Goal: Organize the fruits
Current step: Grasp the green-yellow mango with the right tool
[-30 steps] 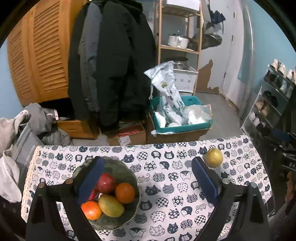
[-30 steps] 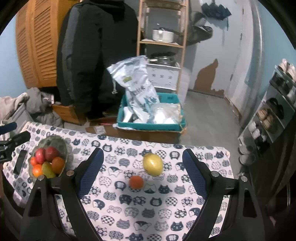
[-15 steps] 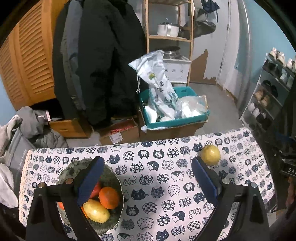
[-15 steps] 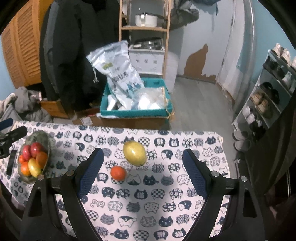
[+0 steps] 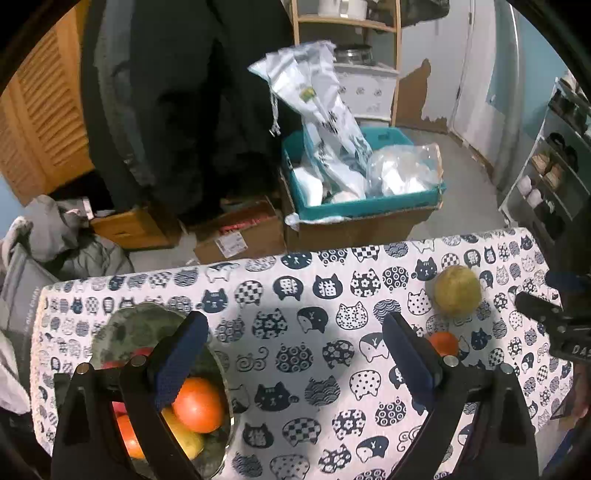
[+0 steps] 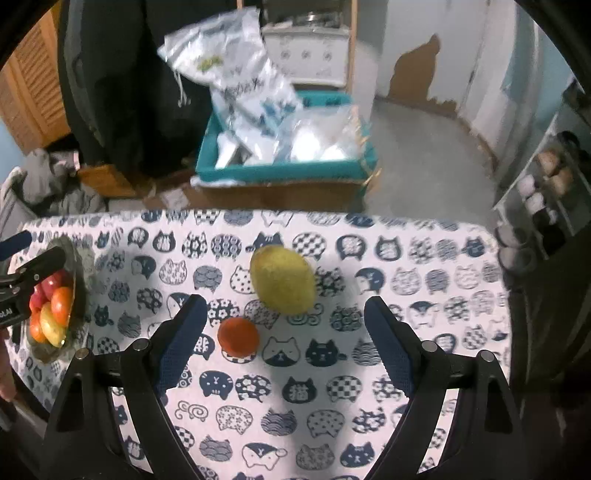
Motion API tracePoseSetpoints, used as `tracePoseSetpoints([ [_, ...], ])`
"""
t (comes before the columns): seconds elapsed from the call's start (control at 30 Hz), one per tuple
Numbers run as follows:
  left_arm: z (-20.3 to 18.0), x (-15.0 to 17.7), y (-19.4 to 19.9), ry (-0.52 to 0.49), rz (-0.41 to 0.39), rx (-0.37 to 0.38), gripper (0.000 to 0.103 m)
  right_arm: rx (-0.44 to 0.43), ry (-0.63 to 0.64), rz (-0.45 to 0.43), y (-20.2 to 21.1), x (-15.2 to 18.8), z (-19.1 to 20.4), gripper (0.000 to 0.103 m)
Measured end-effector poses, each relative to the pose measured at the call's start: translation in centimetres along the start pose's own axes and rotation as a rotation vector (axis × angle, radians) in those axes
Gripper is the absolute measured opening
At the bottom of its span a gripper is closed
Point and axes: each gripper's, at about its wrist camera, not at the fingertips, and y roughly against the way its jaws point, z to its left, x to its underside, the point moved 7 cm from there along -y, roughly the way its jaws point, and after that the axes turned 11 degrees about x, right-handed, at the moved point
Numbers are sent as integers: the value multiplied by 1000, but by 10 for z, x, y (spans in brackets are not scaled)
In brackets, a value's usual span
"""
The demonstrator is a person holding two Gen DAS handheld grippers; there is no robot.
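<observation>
A grey-green bowl (image 5: 140, 321) at the table's left holds several fruits, an orange (image 5: 198, 404) on top; it also shows in the right wrist view (image 6: 79, 266). A yellow-green fruit (image 6: 282, 280) and a small orange (image 6: 238, 336) lie loose on the cat-print cloth; both also show in the left wrist view, the yellow-green fruit (image 5: 457, 295) and the small orange (image 5: 443, 342). My left gripper (image 5: 295, 350) is open and empty, its left finger over the bowl. My right gripper (image 6: 286, 332) is open and empty, above and just short of the two loose fruits.
Beyond the table's far edge stand a teal bin of plastic bags (image 5: 364, 184), cardboard boxes (image 5: 240, 236), hanging dark coats (image 5: 184, 92) and a wooden shelf (image 5: 347, 22). A shoe rack (image 5: 554, 166) is at the right. Grey clothes (image 5: 55, 240) lie at the left.
Both grippers have moved in closer over the table. The bowl has slid left and down in the left wrist view. The loose fruits now sit between the right gripper's fingers.
</observation>
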Motion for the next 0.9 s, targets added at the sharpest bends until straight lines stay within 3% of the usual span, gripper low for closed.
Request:
tracePoseSetpoints([
  [0.3, -1, 6, -57, 45, 100, 44, 96, -4, 17, 127, -64, 3, 8, 86],
  [0.8, -5, 11, -107, 12, 158, 45, 96, 30, 77, 180, -116, -5, 21, 86],
  [0.9, -5, 13, -110, 24, 163, 58, 96, 30, 84, 194, -121, -2, 24, 78],
])
